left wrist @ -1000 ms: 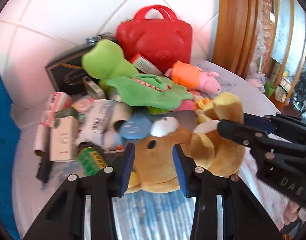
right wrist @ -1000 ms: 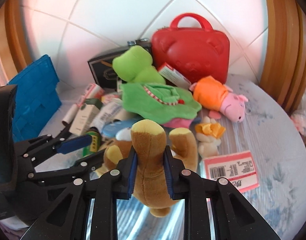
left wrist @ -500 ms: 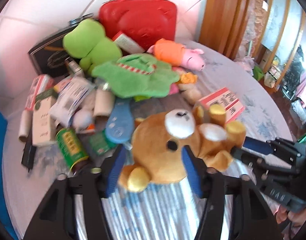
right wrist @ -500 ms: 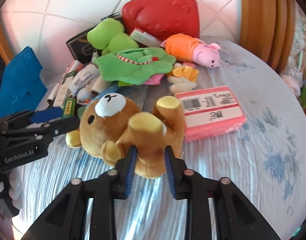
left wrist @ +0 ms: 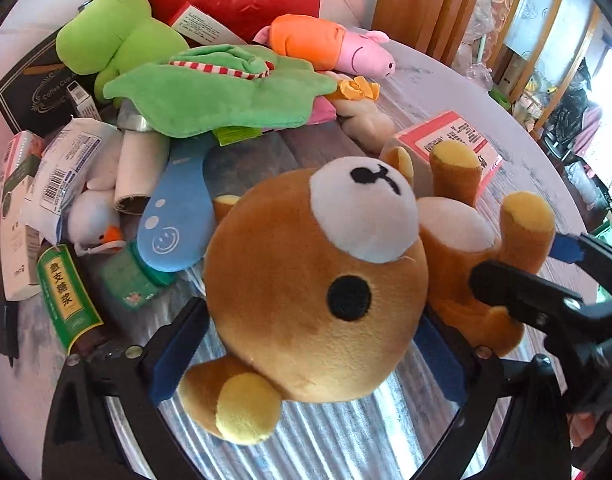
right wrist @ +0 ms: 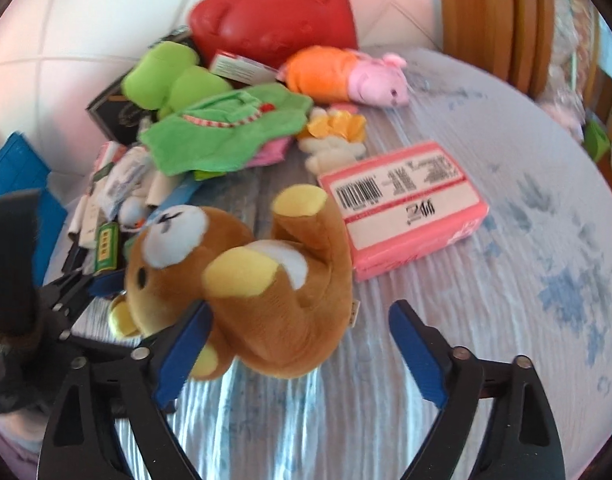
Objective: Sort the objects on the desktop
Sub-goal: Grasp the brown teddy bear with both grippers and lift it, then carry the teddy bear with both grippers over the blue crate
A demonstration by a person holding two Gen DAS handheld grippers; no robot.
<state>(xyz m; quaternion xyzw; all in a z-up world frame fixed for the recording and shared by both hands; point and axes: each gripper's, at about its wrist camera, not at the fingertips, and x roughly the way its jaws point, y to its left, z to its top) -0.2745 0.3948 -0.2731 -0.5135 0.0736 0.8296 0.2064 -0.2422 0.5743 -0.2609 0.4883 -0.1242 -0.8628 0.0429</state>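
Lying on its back on the cloth-covered bench (right wrist: 505,240), near its front edge, the brown bear plush (left wrist: 317,280) sits between both spreading claws: left claw (left wrist: 306,356) opening around its head, right claw (right wrist: 298,356) opening around its leg, pink box (right wrist: 401,204) just beside it

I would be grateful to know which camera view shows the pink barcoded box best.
The right wrist view: the pink barcoded box lies whole on the striped tablecloth, its label and barcode unobstructed. In the left wrist view the brown plush bear hides most of it, leaving only its label top.
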